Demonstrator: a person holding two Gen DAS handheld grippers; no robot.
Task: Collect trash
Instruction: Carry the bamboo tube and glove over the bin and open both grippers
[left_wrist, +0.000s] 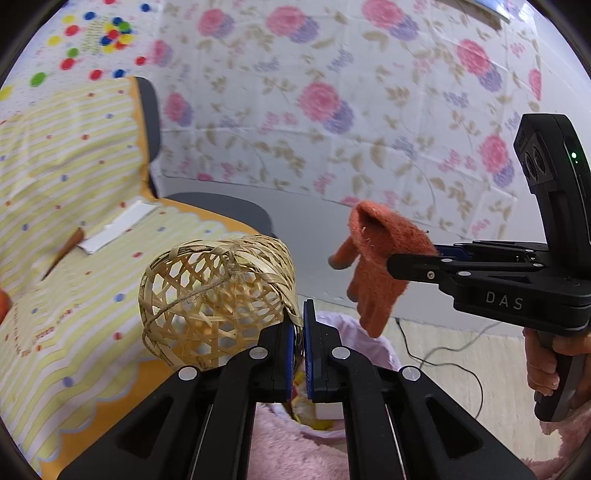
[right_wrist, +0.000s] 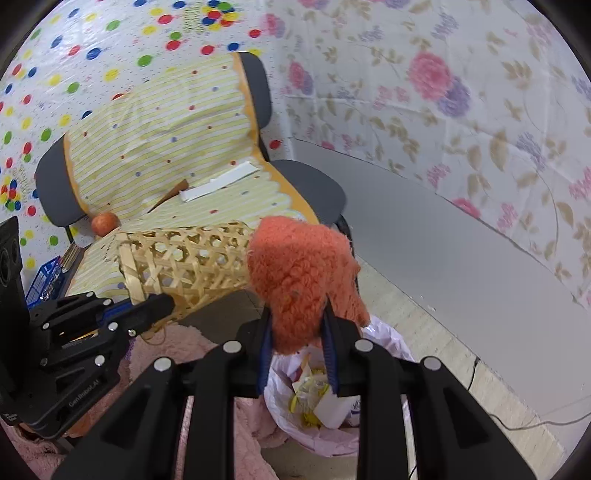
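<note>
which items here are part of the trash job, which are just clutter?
Job: orange glove in right tool; woven basket in left tool; lined bin below.
Clutter: orange fruit, white paper strip, blue crate.

My left gripper (left_wrist: 298, 332) pinches a tipped woven basket (left_wrist: 218, 299); my right gripper (right_wrist: 297, 347) dangles a fuzzy orange glove (right_wrist: 299, 280) above the lined bin (right_wrist: 388, 343).

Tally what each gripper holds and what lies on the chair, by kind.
Gloves: 1, the orange glove in the right gripper
Baskets: 1, the woven basket in the left gripper
Oranges: 1, orange on the chair
White strips: 1, strip
Brown sticks: 1, stick
Total: 5
</note>
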